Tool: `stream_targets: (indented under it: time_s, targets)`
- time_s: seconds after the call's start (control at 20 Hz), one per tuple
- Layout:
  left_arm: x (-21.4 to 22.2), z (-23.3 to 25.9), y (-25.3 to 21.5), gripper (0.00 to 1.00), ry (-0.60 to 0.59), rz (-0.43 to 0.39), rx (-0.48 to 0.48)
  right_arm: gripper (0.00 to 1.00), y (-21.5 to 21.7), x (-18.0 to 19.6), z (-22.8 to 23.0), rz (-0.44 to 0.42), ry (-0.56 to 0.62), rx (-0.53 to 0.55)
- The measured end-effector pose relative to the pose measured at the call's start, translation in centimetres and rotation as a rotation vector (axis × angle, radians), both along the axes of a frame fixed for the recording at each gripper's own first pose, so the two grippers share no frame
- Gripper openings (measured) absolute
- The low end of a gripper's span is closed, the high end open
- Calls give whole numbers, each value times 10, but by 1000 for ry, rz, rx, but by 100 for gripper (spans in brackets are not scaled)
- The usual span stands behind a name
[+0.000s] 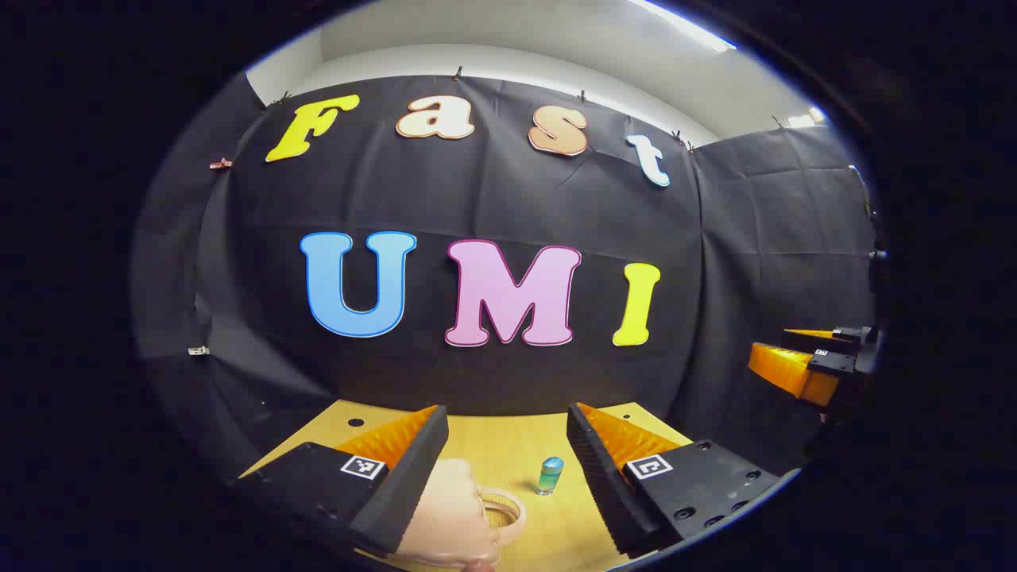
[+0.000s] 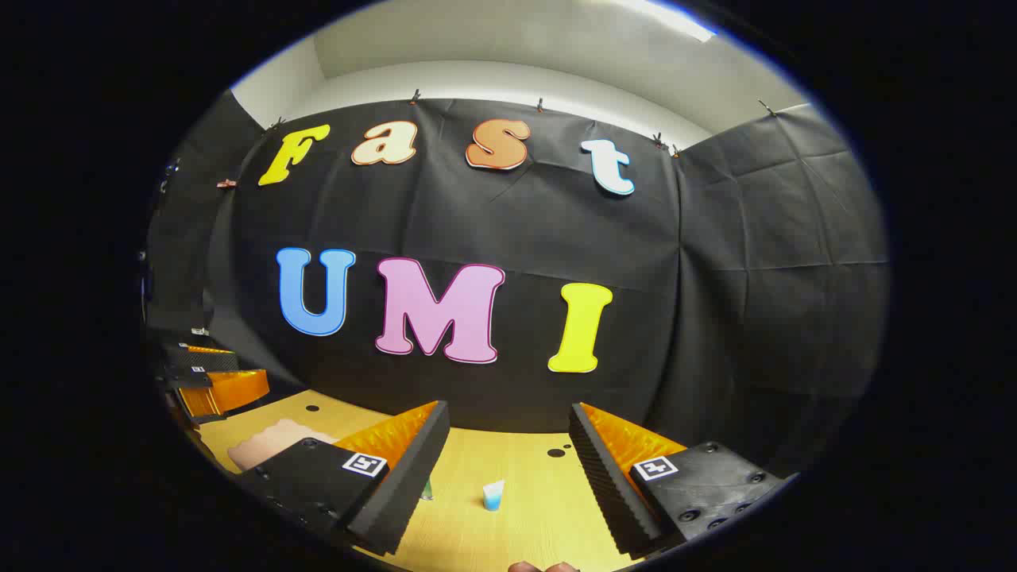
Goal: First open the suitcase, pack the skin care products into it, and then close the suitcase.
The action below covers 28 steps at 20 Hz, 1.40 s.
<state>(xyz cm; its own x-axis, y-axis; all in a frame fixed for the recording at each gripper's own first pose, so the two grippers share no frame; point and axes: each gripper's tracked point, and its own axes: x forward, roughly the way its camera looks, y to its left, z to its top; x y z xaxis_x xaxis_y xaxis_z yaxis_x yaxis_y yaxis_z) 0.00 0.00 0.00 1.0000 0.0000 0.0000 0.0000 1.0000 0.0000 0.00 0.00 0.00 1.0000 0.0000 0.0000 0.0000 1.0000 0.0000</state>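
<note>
Yellow wooden tabletop (image 1: 508, 445) fronts a black cloth wall; the left gripper (image 1: 507, 461) hangs above it with fingers spread, nothing between them; the pink suitcase (image 1: 449, 516) lies near, at its left finger, handle toward a small teal bottle (image 1: 549, 475); the right gripper (image 2: 507, 461), likewise spread and empty, looks onto a pale blue bottle (image 2: 493, 495).

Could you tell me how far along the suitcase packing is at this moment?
Nothing looks done yet. The pink suitcase lies shut on the table; the teal bottle and a small blue-white tube stand unpacked. The left gripper and right gripper hover open, holding nothing. Opening, packing and closing remain.
</note>
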Motion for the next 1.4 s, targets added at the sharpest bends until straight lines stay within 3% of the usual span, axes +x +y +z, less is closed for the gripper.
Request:
stream_targets:
  time_s: [0.7, 1.4]
  targets:
    - [3, -2, -21, 94, -1, -49, -3, 96, -1, 20, -11, 35, 10, 24]
    - [20, -36, -52, 94, 94, -138, 5, 96, -26, 23, -16, -31, 17, 11]
